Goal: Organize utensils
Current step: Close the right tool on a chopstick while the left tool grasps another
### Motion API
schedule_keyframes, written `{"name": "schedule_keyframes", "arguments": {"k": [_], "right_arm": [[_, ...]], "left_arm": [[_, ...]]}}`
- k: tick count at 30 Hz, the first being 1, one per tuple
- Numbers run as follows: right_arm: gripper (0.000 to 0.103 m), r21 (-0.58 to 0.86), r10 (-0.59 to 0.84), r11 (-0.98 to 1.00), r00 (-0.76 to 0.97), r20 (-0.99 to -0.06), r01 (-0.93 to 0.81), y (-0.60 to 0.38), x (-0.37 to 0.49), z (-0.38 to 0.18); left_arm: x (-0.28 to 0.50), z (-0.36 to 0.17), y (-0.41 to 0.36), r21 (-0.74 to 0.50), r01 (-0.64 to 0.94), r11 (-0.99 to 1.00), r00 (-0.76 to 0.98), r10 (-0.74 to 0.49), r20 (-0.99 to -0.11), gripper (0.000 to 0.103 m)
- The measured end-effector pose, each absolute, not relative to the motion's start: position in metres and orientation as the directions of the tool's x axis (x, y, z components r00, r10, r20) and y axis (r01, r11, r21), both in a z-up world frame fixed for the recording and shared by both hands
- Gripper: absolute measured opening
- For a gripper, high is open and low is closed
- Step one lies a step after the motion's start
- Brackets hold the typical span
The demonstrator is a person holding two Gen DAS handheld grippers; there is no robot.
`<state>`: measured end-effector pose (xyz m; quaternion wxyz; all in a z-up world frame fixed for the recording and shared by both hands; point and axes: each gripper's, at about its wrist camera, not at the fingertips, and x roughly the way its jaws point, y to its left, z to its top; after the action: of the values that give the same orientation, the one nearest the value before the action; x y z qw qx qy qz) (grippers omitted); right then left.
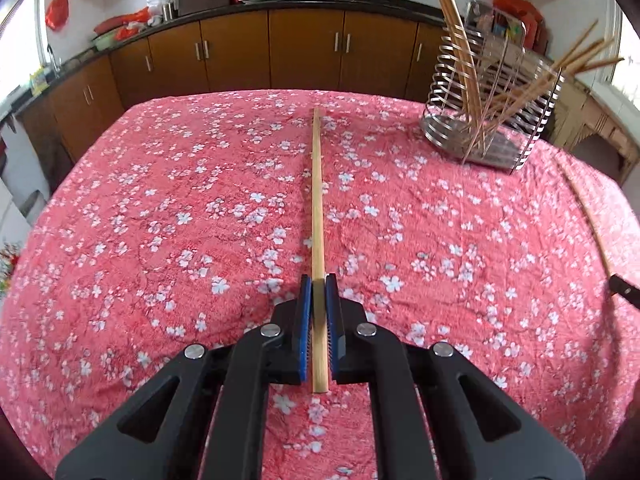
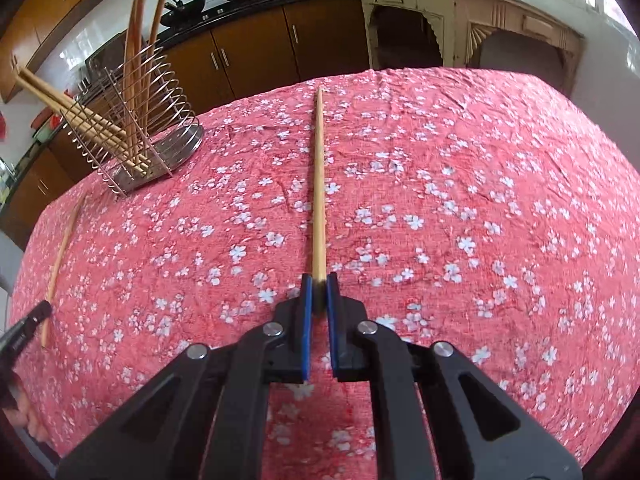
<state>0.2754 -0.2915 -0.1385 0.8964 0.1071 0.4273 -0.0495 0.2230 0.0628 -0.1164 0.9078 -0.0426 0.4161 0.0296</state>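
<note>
Left gripper (image 1: 319, 292): fingers (image 1: 305, 308) clamped narrow on a bamboo chopstick (image 1: 317, 208), held near its thick end, a short stub poking out behind the pads and the long shaft running straight ahead over the surface (image 1: 160, 220), draped in a pink cloth with white blossoms. Ahead and to the right of these fingers, a wire utensil rack (image 1: 488, 112) standing on the cloth, loaded with more chopsticks (image 1: 576, 60) leaning out to the right and two long curved sticks rising out of the top.

Right gripper (image 2: 319, 292): fingers (image 2: 306, 312) pinched tight on a second chopstick (image 2: 318, 184) at its very end, shaft pointing forward above the cloth. Same rack (image 2: 132, 128) ahead and well to the left of these fingers. Far left of them, the left gripper's dark tip with its chopstick.

Behind the surface, brown kitchen cabinets (image 1: 304, 48) and two woks on the counter.
</note>
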Motion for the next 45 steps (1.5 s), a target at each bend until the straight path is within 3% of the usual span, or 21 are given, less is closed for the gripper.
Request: {"name": "schedule_keyframes", "arguments": {"k": [2, 3, 4, 6, 21, 29, 45], "right_arm": [[0.008, 0.132, -0.013, 0.975, 0.638, -0.77, 0.179, -0.287, 0.275, -0.14], [0.009, 0.111, -0.028, 0.978, 0.644, -0.765, 0.175, -0.284, 0.274, -0.141], [0.009, 0.09, -0.041, 0.982, 0.647, -0.761, 0.168, -0.28, 0.272, -0.142], [0.012, 0.086, -0.043, 0.982, 0.647, -0.761, 0.166, -0.278, 0.272, -0.142], [0.015, 0.082, -0.044, 0.983, 0.646, -0.762, 0.163, -0.279, 0.271, -0.144], [0.015, 0.081, -0.044, 0.983, 0.646, -0.762, 0.163, -0.279, 0.272, -0.144], [0.015, 0.071, -0.053, 0.984, 0.644, -0.763, 0.166, -0.279, 0.271, -0.144]], "left_arm": [[0.224, -0.114, 0.067, -0.084, -0.079, 0.993, 0.661, -0.011, -0.75, 0.009], [0.222, -0.113, 0.067, -0.088, -0.075, 0.993, 0.665, -0.016, -0.746, 0.018], [0.218, -0.111, 0.067, -0.088, -0.07, 0.994, 0.67, -0.018, -0.742, 0.039], [0.208, -0.106, 0.065, -0.063, -0.065, 0.996, 0.694, 0.0, -0.72, 0.055], [0.206, -0.117, 0.067, -0.066, -0.081, 0.995, 0.645, 0.001, -0.764, 0.055], [0.211, -0.119, 0.054, 0.023, -0.08, 0.997, 0.627, 0.068, -0.776, 0.056], [0.21, -0.118, 0.053, 0.017, -0.08, 0.997, 0.628, 0.064, -0.775, 0.056]]}}
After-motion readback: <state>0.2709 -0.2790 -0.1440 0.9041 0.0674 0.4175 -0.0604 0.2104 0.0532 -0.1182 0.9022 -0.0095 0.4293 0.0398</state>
